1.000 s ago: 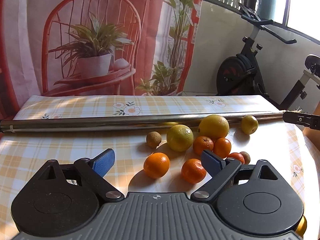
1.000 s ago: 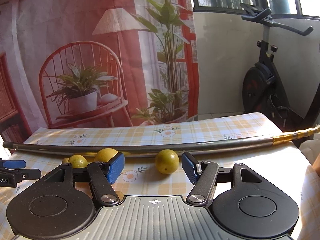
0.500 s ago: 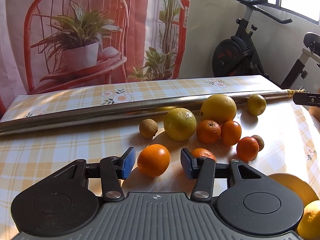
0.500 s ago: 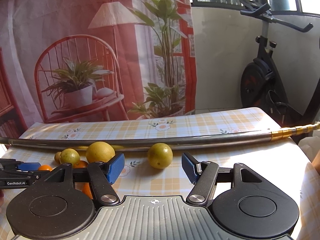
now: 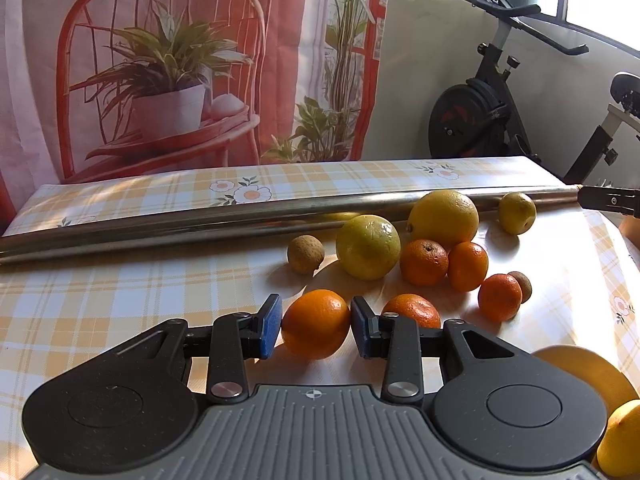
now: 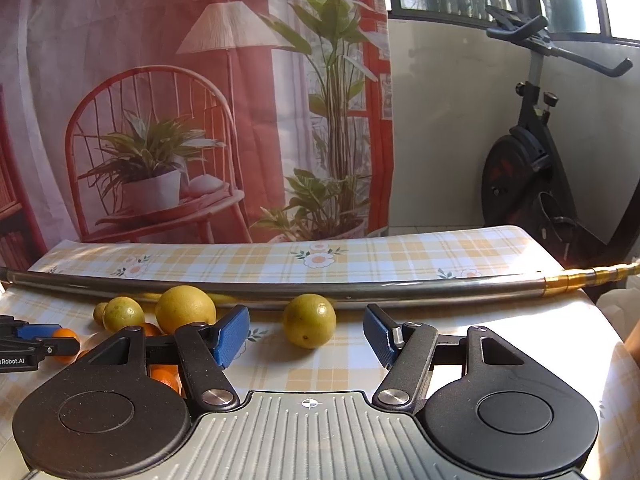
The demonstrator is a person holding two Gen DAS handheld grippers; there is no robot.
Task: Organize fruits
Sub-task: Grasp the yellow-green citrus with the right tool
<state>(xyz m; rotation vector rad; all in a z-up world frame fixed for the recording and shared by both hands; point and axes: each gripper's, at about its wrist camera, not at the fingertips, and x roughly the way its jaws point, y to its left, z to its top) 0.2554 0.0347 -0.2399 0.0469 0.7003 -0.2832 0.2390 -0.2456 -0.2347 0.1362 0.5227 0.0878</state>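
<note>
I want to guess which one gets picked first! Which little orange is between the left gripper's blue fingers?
The nearest orange, alone in front of the pile. The left gripper has a pad on each side; the other oranges sit farther back.

A metal pole (image 5: 224,220) is laid across the tabletop (image 5: 100,300), left to right. The fruits (image 5: 424,262) are clustered in front of it, right of centre. One orange (image 5: 316,324) is placed nearest, between the left gripper (image 5: 316,326) fingers (image 5: 269,326). A lone citrus (image 6: 309,321) sits just before the pole, ahead of the right gripper (image 6: 307,340). An exercise bike (image 6: 536,168) stands behind the tabletop, at right.
</note>
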